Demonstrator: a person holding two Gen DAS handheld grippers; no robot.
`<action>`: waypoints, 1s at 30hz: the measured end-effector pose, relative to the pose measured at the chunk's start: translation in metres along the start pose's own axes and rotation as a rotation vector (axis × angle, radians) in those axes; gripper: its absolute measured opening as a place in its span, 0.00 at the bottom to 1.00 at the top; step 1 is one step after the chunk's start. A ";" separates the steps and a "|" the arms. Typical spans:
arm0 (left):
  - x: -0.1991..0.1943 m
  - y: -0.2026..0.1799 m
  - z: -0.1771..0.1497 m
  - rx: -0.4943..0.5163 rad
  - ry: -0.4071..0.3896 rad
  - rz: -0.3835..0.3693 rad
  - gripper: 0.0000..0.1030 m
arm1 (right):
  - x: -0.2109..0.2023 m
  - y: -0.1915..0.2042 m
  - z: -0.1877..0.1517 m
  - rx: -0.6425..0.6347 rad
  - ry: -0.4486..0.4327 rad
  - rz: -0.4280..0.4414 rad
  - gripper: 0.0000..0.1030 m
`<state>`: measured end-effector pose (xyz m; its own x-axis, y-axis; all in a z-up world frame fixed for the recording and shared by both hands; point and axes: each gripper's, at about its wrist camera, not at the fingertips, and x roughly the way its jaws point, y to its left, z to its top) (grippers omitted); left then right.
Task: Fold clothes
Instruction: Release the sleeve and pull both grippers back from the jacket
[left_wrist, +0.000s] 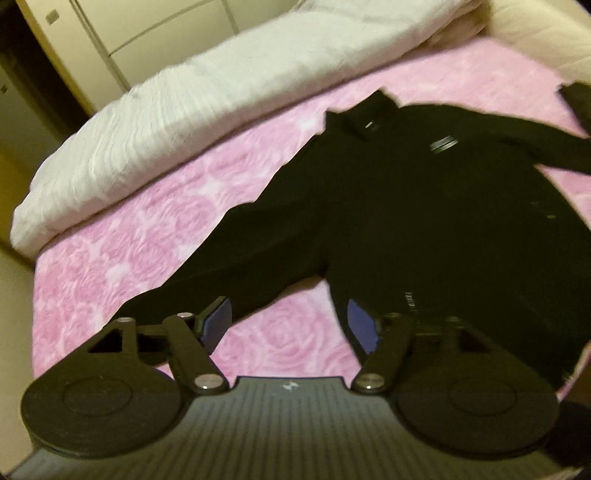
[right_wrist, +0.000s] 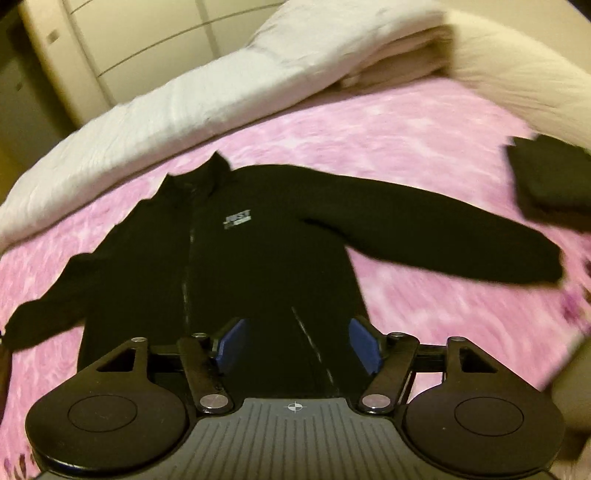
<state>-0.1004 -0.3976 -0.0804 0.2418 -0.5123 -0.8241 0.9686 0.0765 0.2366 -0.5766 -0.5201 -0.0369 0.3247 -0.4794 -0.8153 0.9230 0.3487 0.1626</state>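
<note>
Both claws hang spread wide with nothing between their blue pads. Left claw (left_wrist: 291, 325) sits above the pink rose-patterned blanket (left_wrist: 122, 206), in the gap between one sleeve and the hem of the black jacket (left_wrist: 424, 206); whether its pads touch the cloth cannot be told. Right claw (right_wrist: 297, 341) hovers over the jacket's (right_wrist: 229, 280) lower front, close to the zipper line. Spread flat and face up on the blanket (right_wrist: 388, 140), the jacket has both sleeves stretched outward, its collar pointing toward the rolled white quilt (right_wrist: 207, 96), and a small pale logo (right_wrist: 237, 218) on the chest. A second dark folded garment (right_wrist: 550, 177) lies near the end of the far sleeve. Pale cupboard doors (right_wrist: 122, 37) stand behind the bed.
</note>
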 end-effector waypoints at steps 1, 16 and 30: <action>-0.009 0.001 -0.011 0.001 -0.016 -0.022 0.67 | -0.017 0.008 -0.013 0.000 -0.011 -0.031 0.66; -0.127 0.026 -0.166 -0.008 -0.025 -0.120 0.71 | -0.161 0.134 -0.163 -0.024 0.124 -0.178 0.75; -0.150 0.034 -0.166 -0.060 -0.048 -0.101 0.71 | -0.160 0.160 -0.160 -0.098 0.120 -0.139 0.75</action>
<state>-0.0945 -0.1758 -0.0343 0.1408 -0.5602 -0.8163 0.9900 0.0726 0.1210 -0.5138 -0.2585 0.0311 0.1636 -0.4310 -0.8874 0.9308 0.3654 -0.0058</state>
